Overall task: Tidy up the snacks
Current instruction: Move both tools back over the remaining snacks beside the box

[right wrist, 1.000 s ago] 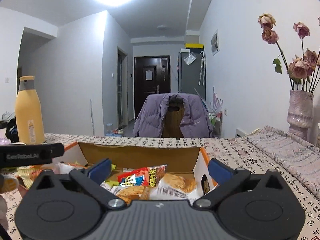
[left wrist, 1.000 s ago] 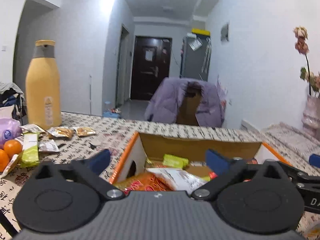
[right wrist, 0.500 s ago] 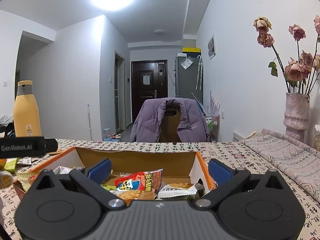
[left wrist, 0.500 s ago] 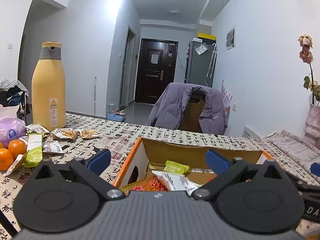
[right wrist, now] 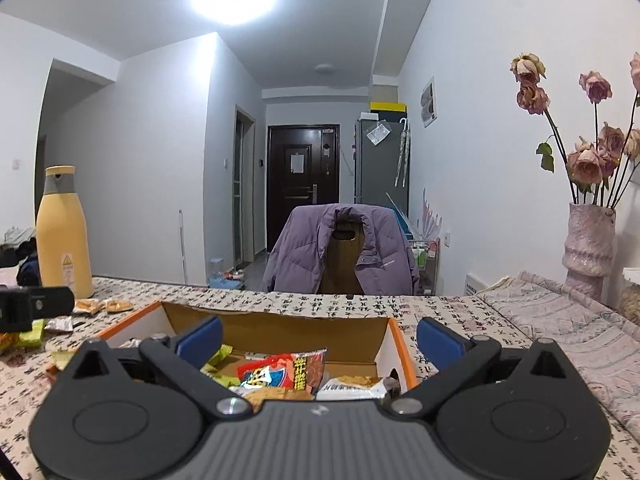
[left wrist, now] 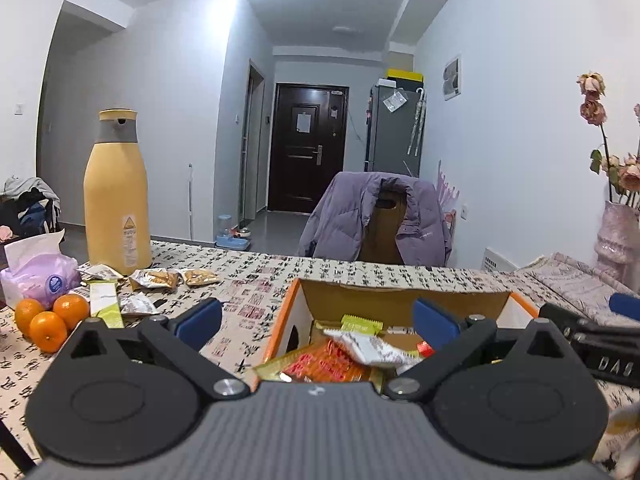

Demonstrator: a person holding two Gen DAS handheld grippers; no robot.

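Both sets of tongs hung wide apart with nothing between them: the left gripper (left wrist: 316,318) over the box's left edge, the right gripper (right wrist: 318,338) over its right end. The snacks (right wrist: 286,372) sat piled inside the cardboard box (left wrist: 400,300). More packets (left wrist: 154,280) lay loose on the tablecloth (left wrist: 256,300) by the yellow bottle (left wrist: 116,196) and oranges (left wrist: 52,316).

A home dining room: patterned tablecloth (right wrist: 320,304), jacket-draped chair (right wrist: 340,256), fridge (right wrist: 380,160), vase of dried roses (right wrist: 590,248)
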